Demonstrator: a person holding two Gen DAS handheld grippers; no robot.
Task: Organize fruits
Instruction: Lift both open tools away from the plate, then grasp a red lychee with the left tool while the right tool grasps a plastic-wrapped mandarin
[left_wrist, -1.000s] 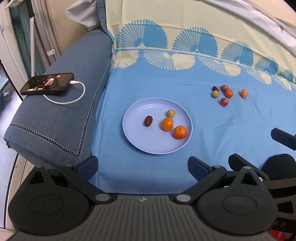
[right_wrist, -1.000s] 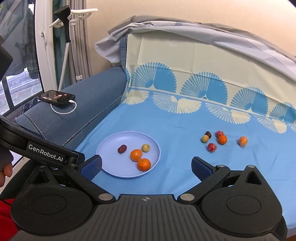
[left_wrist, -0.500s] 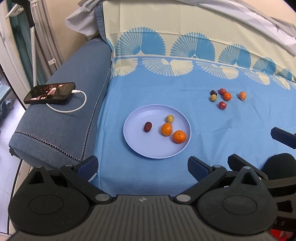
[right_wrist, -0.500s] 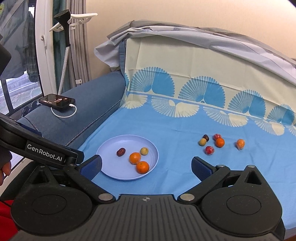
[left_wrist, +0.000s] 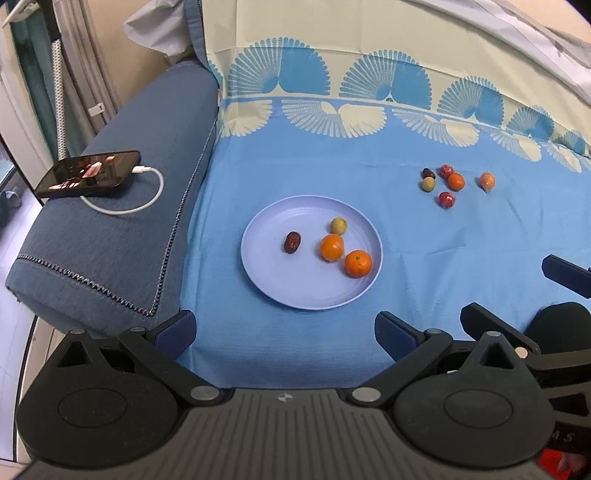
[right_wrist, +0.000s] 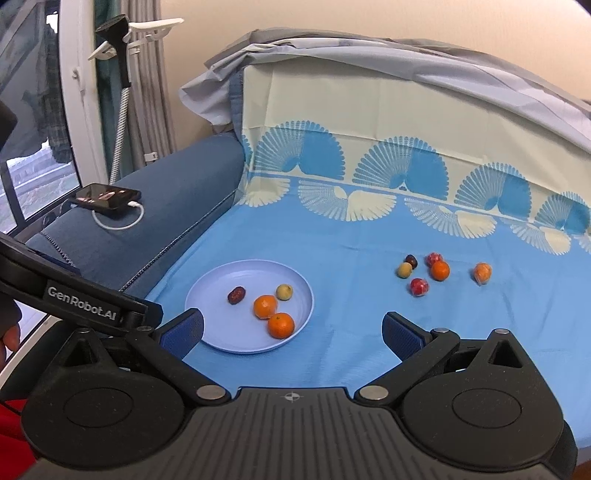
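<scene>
A lilac plate (left_wrist: 266, 280) (right_wrist: 221, 332) lies on the blue cloth and holds two oranges (left_wrist: 357, 263) (right_wrist: 280, 325), a green fruit (left_wrist: 338, 225) and a brown date (left_wrist: 292, 242). A cluster of several small fruits (left_wrist: 445, 182) (right_wrist: 424, 271) lies on the cloth to the plate's far right, with one orange fruit (left_wrist: 487, 180) (right_wrist: 482, 273) apart. My left gripper (left_wrist: 284, 328) is open and empty, near the plate's front rim. My right gripper (right_wrist: 293, 330) is open and empty, held back from the plate; it also shows in the left wrist view (left_wrist: 517, 295).
A phone (left_wrist: 88, 173) with a white charging cable lies on the blue sofa armrest (left_wrist: 110, 240) to the left. The patterned backrest (right_wrist: 369, 110) rises behind the cloth. A window and stand are at far left.
Both grippers have drawn back and tilted a little; the plate and fruits sit lower and smaller in view. No fruit has moved.
</scene>
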